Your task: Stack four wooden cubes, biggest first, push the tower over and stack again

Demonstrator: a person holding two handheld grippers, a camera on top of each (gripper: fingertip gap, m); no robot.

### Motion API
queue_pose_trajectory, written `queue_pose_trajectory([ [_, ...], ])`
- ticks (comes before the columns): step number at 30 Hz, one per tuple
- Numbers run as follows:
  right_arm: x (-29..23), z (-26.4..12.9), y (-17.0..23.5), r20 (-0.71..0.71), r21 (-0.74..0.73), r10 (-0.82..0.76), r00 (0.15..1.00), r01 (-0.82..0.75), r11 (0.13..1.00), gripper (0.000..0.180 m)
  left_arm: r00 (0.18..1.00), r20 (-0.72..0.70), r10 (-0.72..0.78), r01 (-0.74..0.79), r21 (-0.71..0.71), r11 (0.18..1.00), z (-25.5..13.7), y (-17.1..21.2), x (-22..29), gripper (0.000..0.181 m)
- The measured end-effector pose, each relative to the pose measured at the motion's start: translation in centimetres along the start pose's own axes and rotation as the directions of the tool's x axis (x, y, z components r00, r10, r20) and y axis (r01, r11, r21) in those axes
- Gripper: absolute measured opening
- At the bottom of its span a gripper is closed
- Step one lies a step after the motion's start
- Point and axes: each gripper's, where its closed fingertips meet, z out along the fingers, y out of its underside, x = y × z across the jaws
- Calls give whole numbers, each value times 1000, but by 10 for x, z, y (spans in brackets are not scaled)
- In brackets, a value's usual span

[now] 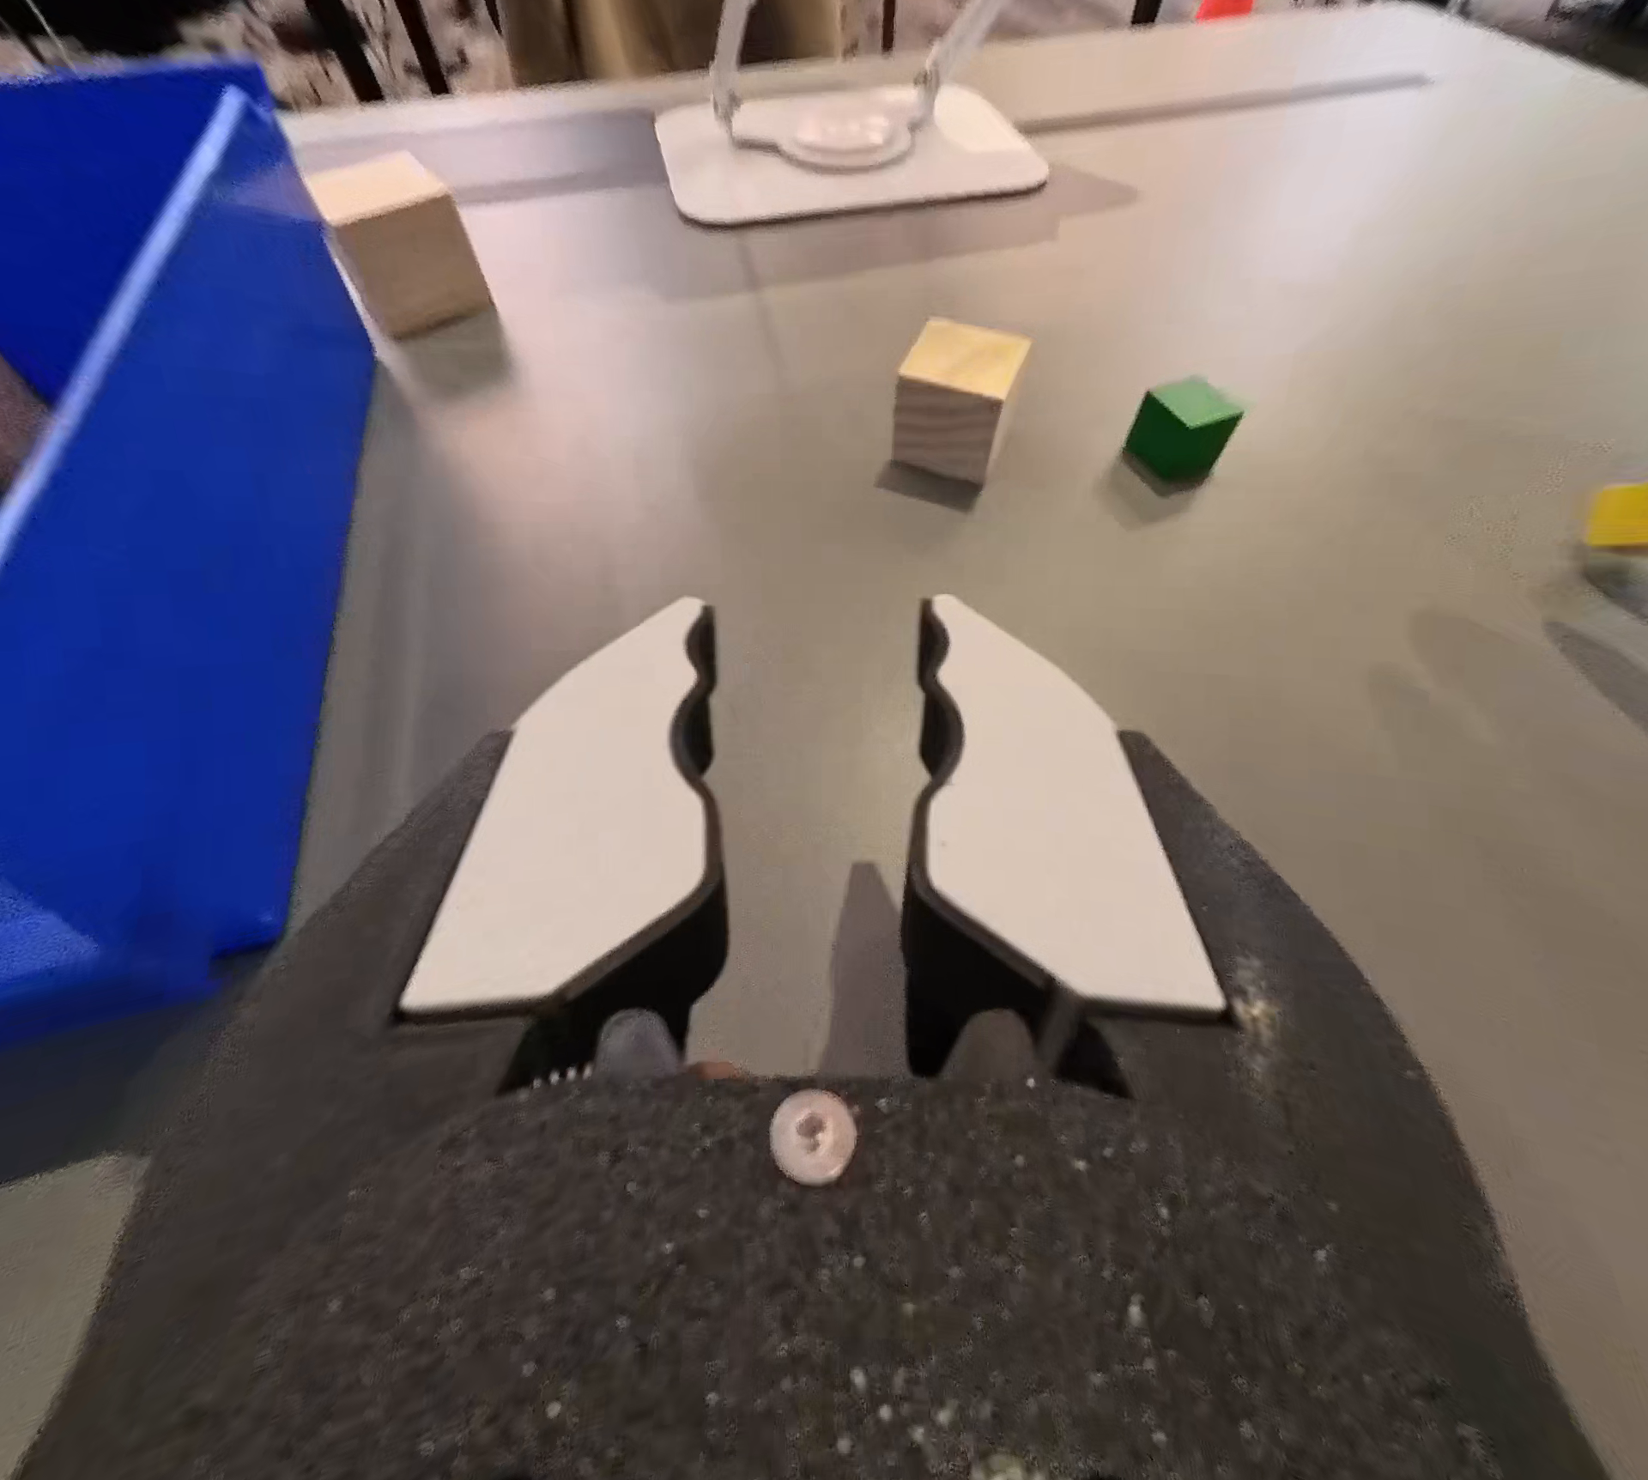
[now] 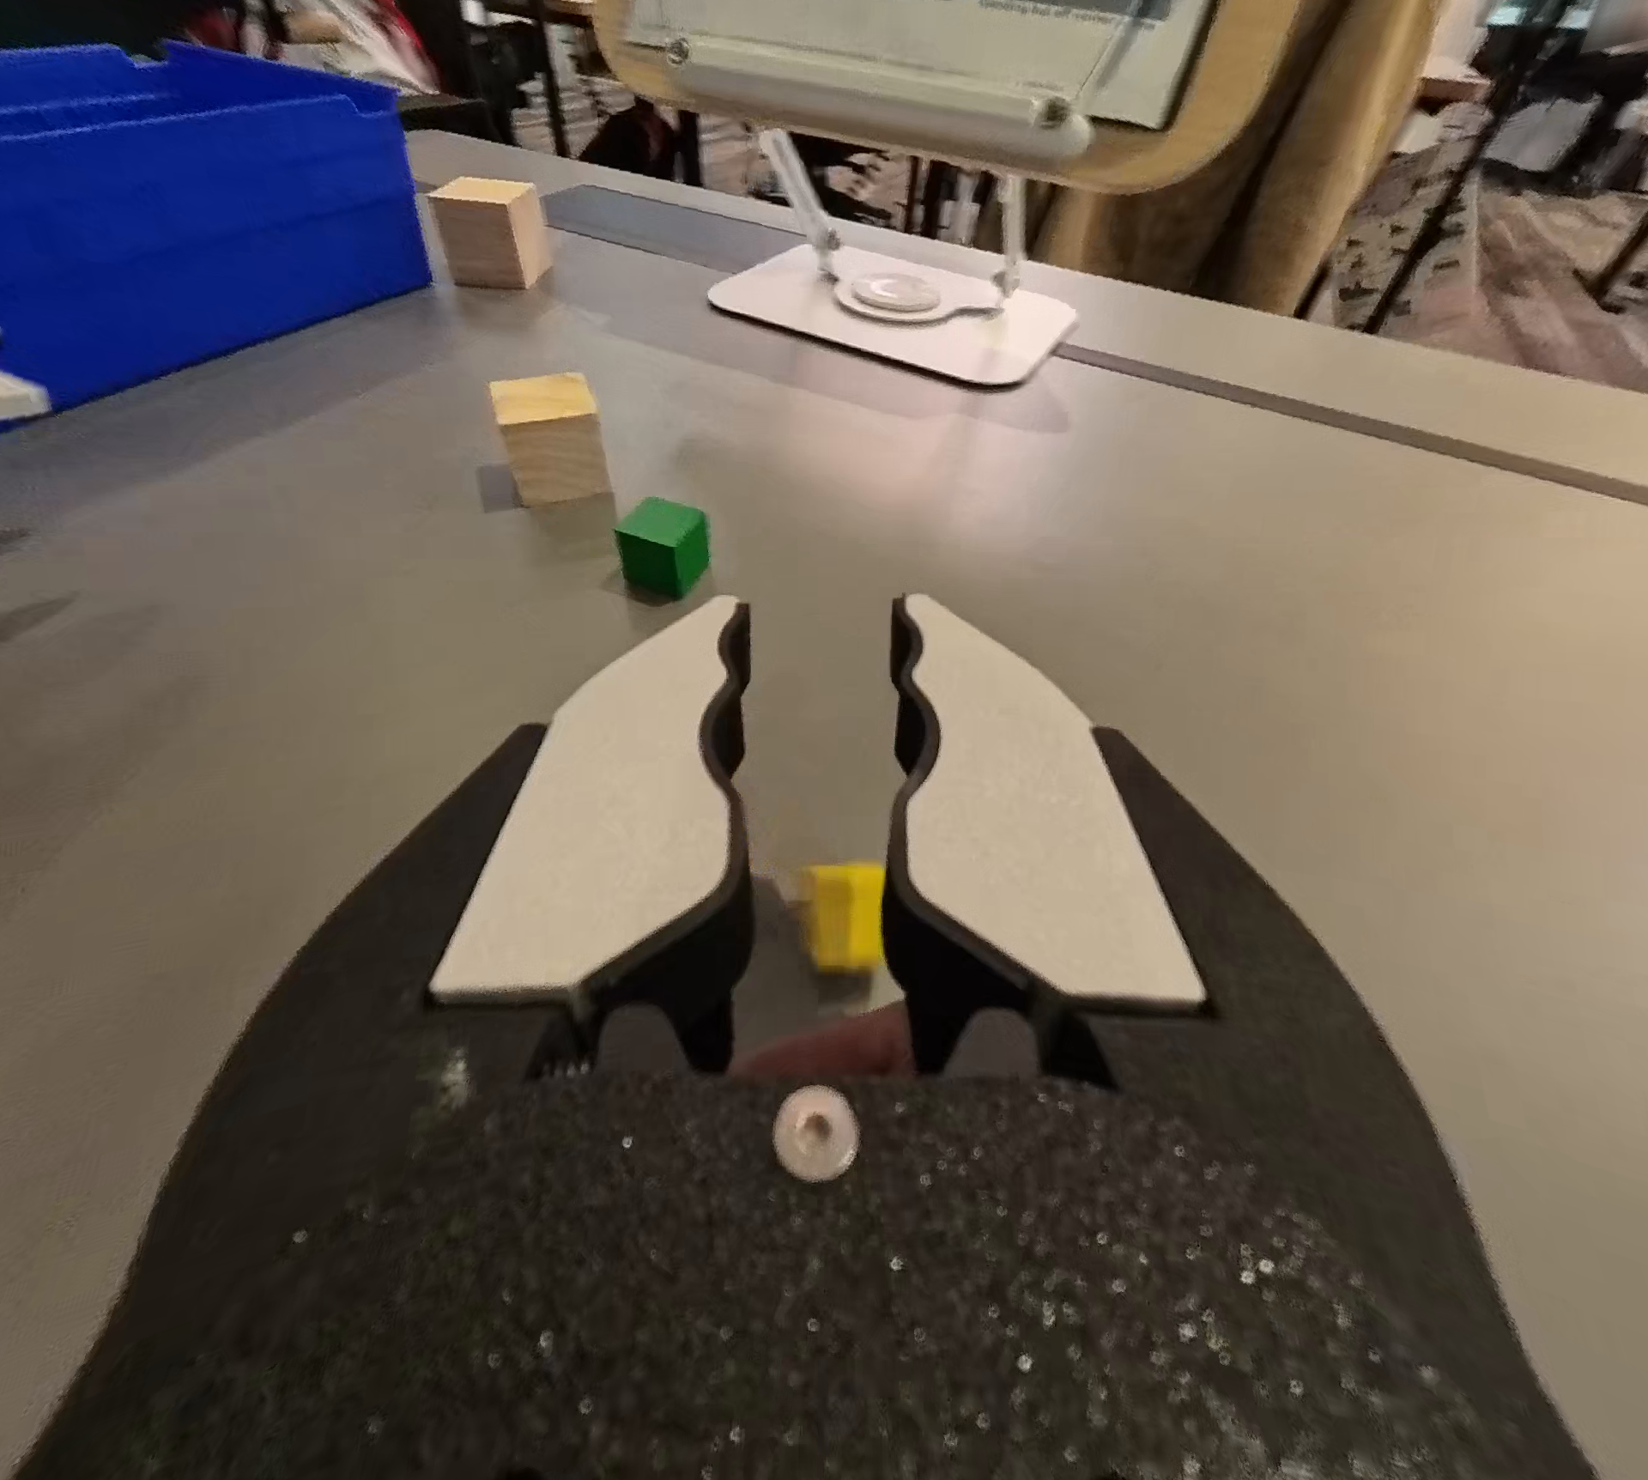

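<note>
Four cubes lie scattered on the worktop (image 2: 1248, 634): both hand-held grippers, left (image 1: 816, 617) and right (image 2: 820, 612), gape empty. The small yellow cube (image 2: 843, 915) beneath the right could get knocked away if clipped.

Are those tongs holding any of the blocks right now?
No. Both the left tongs and the right tongs are open; the yellow cube lies loose below.

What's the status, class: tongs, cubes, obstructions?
Left tongs open, empty. Right tongs open over small yellow wooden cube. Nothing stacked. No obstruction seen.
</note>
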Motion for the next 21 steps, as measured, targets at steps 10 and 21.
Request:
queue_pose_trajectory([
  [10, -15, -6, 7, 77, -86, -28, 997, 35, 996, 42, 982, 167, 88, -123, 211, 970, -15, -21, -9, 61],
  [21, 4, -26, -2, 45, -63, 29, 999, -26, 998, 40, 984, 151, 97, -125, 184, 975, -10, -18, -9, 65],
])
